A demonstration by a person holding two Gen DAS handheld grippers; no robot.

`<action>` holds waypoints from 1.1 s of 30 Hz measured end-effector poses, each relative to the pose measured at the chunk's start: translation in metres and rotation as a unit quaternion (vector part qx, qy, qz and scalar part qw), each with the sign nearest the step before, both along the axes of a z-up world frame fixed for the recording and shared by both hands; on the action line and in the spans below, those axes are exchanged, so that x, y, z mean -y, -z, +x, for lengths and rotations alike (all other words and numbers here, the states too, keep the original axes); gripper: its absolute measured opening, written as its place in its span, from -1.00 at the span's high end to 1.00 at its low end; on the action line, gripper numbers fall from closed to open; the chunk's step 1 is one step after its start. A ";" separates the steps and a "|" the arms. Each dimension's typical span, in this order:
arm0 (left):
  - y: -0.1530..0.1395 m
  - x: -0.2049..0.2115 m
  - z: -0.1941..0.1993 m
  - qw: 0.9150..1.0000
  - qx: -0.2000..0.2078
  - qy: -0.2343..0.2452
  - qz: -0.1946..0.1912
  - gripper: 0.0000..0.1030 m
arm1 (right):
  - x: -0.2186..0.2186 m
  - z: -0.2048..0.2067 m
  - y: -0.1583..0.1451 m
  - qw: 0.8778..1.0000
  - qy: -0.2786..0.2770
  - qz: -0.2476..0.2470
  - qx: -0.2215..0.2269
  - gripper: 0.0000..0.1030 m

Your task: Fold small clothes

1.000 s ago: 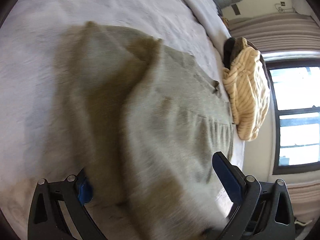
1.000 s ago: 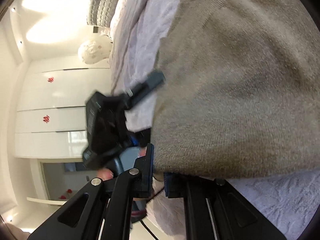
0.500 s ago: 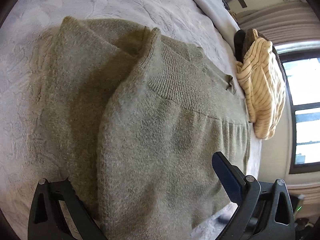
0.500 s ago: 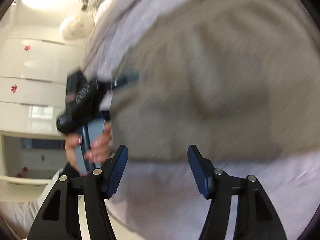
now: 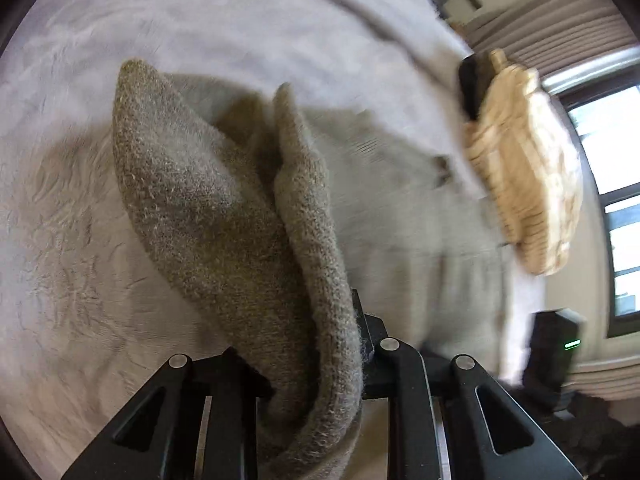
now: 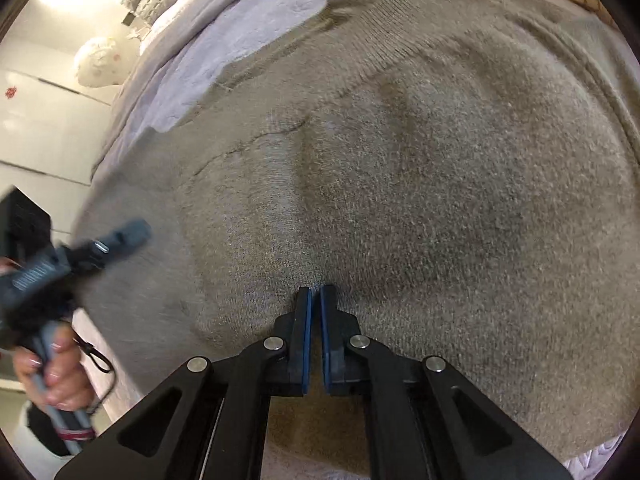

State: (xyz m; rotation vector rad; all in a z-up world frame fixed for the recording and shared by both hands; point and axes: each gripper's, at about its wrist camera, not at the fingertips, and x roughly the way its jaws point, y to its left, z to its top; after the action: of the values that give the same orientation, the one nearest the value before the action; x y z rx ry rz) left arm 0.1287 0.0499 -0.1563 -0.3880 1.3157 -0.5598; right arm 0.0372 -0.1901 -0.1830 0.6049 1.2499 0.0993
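An olive-grey knit sweater (image 5: 224,216) lies on the pale bedspread (image 5: 72,184). My left gripper (image 5: 316,364) is shut on a bunched fold of the sweater and lifts it a little off the bed. In the right wrist view the sweater (image 6: 400,184) fills most of the frame. My right gripper (image 6: 315,300) is shut, its blue pads pinching the sweater's near edge. The left gripper (image 6: 100,246) also shows there at the left, held in a hand over the sweater's left side.
A folded cream striped garment (image 5: 528,184) with a dark item (image 5: 474,80) lies at the bed's far edge by the window. A black device with a green light (image 5: 556,344) sits at the right. White wardrobe doors (image 6: 36,120) stand beyond the bed.
Both grippers were open half a second ago. Now each has closed on the sweater's near edge, and the left one has gathered a fold and raised it.
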 end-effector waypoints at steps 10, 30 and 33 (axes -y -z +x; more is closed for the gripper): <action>-0.089 0.122 -0.015 0.993 0.078 0.086 -0.031 0.54 | 0.072 -0.060 -0.013 0.991 0.055 0.107 0.052 0.90; -0.053 0.287 -0.088 0.960 0.141 0.236 0.045 -0.39 | 0.205 -0.156 0.021 0.951 0.209 0.216 0.074 0.86; -0.073 0.265 -0.081 0.962 0.167 0.211 0.038 -0.39 | 0.232 -0.169 0.031 0.912 0.260 0.303 0.099 0.21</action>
State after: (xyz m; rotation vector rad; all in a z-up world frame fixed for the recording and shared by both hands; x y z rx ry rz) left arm 0.0475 -0.2152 -0.0834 0.0580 1.0883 -0.8864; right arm -0.1316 -0.4222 -0.2136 1.4147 0.8123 0.0994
